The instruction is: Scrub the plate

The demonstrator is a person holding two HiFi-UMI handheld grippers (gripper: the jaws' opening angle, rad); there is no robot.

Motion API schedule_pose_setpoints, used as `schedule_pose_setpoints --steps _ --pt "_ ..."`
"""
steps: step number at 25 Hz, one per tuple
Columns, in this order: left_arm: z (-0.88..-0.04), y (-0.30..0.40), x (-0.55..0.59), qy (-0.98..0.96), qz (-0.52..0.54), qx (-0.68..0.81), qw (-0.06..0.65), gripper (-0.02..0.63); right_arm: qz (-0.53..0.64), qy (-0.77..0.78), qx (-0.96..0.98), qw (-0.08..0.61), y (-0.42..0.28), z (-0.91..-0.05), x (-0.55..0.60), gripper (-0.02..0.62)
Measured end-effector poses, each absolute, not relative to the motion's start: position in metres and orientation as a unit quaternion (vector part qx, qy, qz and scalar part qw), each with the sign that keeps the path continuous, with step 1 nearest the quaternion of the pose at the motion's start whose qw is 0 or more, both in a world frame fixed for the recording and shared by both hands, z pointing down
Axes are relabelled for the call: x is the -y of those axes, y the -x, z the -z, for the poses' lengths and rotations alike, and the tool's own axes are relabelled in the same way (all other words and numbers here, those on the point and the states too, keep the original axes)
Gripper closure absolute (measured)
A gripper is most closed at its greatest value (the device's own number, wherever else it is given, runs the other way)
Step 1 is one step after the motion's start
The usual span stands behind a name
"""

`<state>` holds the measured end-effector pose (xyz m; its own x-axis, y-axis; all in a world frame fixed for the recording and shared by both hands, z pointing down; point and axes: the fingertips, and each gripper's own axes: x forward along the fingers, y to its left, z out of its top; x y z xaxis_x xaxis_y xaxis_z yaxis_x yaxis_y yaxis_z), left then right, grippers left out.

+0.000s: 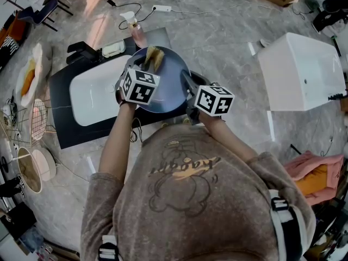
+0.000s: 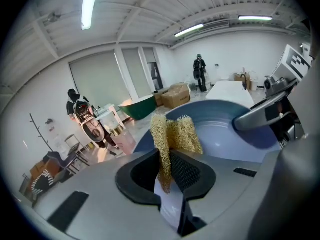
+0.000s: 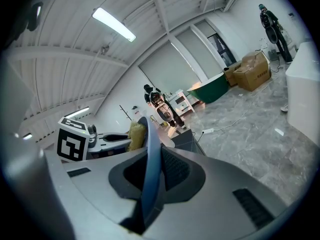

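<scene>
Scrubbing under way, or only set up? Start from the sink. (Obs. 1)

White basin, low in front of the person. The plate, blue, is lifted over the sink's right end, face up toward the person. Judged: scrub step in hand, early; no water or suds visible. (Obs. 2)

Tools? (Obs. 1)

The right gripper has its jaws closed onto the plate's rim, on the side away from the sink, and carries it. The left gripper has its jaws pinched on a yellow fibrous sponge, which stands up out of them at the plate's face. Whether it touches the plate: cannot confirm. (Obs. 2)

Next move? (Obs. 1)

Judgement: press the sponge flat and sweep in circles. The right grip must resist that push, or the plate may pivot at its rim and drop toward the sink. (Obs. 2)
</scene>
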<state>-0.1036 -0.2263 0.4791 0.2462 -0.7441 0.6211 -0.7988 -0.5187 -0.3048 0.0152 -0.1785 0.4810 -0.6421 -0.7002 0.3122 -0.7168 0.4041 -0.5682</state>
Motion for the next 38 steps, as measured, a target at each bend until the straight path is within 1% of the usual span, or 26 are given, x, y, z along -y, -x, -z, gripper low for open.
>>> schedule_pose_setpoints --steps 10,17,28,38 --pt "-0.497 0.136 0.214 -0.764 -0.413 0.494 0.034 0.543 -0.348 -0.433 0.832 0.006 -0.028 -0.48 0.182 0.56" --pt "-0.507 0.141 0.2 -0.762 -0.423 0.488 0.04 0.543 -0.35 -0.447 0.823 -0.008 -0.037 -0.477 0.191 0.56" --pt "-0.536 0.116 0.161 -0.779 -0.43 0.452 0.058 0.543 -0.374 -0.479 0.793 -0.041 -0.062 -0.48 0.2 0.557" --pt "-0.553 0.073 0.125 -0.81 -0.398 0.414 0.116 0.543 -0.386 -0.489 0.781 -0.046 -0.065 -0.487 0.203 0.555"
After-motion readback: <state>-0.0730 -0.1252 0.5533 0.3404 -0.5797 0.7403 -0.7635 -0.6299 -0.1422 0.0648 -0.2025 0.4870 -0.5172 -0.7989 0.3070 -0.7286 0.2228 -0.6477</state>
